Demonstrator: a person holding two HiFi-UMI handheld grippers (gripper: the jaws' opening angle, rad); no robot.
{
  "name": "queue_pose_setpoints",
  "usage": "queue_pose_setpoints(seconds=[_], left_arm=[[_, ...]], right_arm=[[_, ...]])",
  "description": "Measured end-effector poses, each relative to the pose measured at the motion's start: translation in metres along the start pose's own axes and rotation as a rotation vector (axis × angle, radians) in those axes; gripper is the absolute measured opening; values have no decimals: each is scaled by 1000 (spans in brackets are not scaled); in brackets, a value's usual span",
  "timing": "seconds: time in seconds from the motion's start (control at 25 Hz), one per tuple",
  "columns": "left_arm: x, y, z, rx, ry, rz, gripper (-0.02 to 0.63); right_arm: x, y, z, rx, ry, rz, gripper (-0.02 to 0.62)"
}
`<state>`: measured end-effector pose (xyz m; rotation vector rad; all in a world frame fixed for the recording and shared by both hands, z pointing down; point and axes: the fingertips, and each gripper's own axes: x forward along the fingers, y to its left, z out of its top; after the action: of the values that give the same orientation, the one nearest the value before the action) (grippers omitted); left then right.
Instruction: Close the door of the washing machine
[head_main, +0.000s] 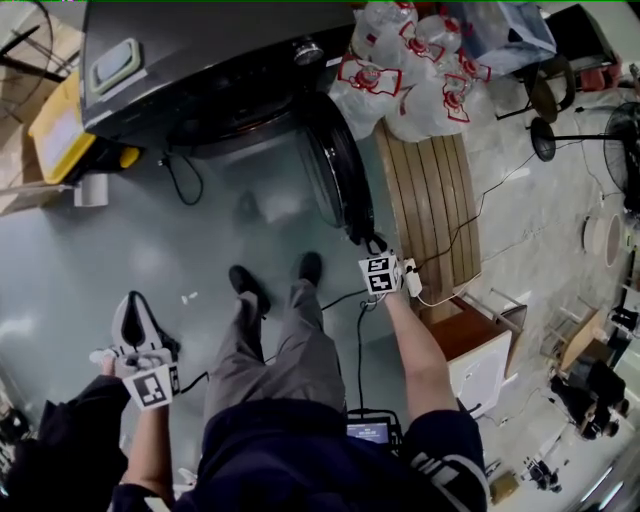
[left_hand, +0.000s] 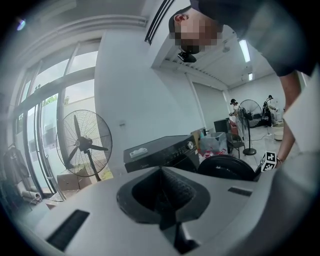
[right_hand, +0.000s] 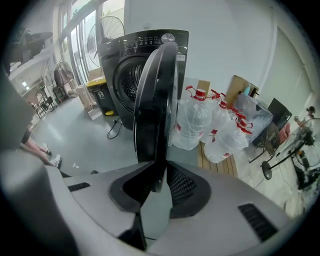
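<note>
Near left, the left gripper (left_hand: 166, 197) hung pressed together, empty. The right gripper (right_hand: 156, 182) pinched the edge of the round black door (right_hand: 156, 95), standing open right of the far dark-grey washing machine (right_hand: 125, 60).

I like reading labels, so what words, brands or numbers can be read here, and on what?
No text can be read.
Panel of the washing machine: print too small.
Red labels on the water jugs: blurred.
The marker cubes on the claws: square patterns, no letters.

Bright daylight thru windows (left_hand: 47, 120), ceiling strip (left_hand: 244, 50) lit; fisheye vignette, dark edges.
</note>
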<state>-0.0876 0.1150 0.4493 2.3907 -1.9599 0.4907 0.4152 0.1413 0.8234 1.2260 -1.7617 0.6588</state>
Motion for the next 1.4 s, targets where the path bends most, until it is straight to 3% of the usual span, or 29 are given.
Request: queue_pose_setpoints(seconds=[0.8,1.08,1.4], left_arm=[[-28,110,-45,-42,-24,-71,28],[-35,142,-54,-42,-11,-25,28],[-36,148,-46,-27,8,63,28]], right_arm=[[28,181,57,173,42,-53,116],[44,228,86,271,38,-61,121],[56,255,111,323,25,-50,130]])
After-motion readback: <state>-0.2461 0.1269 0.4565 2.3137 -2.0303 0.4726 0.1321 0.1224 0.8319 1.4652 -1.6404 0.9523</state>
